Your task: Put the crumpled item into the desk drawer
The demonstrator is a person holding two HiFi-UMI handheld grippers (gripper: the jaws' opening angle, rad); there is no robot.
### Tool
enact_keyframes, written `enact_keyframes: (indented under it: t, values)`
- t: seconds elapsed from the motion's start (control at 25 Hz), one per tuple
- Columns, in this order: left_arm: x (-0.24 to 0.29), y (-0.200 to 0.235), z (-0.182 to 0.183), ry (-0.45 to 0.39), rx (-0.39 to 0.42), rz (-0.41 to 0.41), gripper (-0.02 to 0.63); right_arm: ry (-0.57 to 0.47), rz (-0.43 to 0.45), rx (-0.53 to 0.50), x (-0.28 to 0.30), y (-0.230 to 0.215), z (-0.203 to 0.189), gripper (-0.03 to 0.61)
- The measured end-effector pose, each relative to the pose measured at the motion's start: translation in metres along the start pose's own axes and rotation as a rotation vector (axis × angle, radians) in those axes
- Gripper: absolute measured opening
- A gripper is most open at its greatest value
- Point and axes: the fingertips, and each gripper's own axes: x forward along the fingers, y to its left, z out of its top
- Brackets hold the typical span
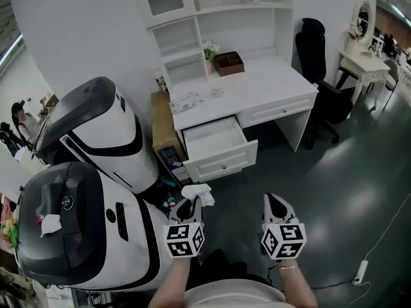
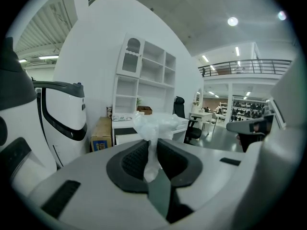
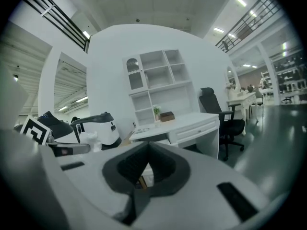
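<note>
White crumpled item [image 1: 196, 192], pinched only by a thin neck in the left gripper [image 1: 191, 204], could slip free before reaching the open drawer [image 1: 221, 160]; the right gripper [image 1: 275, 203] is closed, empty.

Open floor [image 1: 263, 175] runs from me to the pulled-out drawer [image 1: 215, 138], open at the top; bulky white machines [image 1: 103, 133] crowd my left, a chair [image 1: 316, 56] stands well right.

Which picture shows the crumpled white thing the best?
The left gripper view. There the crumpled item sits big in the middle, pinched between the left gripper's jaws. The head view shows the crumpled item from above, small, at that gripper's tip. The right gripper view shows only a tiny white bit at its left.
</note>
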Motion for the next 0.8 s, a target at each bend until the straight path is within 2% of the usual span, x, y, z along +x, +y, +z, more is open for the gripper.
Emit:
enact_keyframes:
  t: [0.44, 0.8]
  values:
    - [0.060, 0.021, 0.016, 0.004, 0.006, 0.003, 0.051, 0.010, -0.024, 0.010, 0.054, -0.018, 0.009, 0.002]
    - [0.146, 0.057, 0.050, 0.001, 0.015, -0.024, 0.051, 0.029, -0.059, 0.003, 0.145, -0.027, 0.031, 0.002]
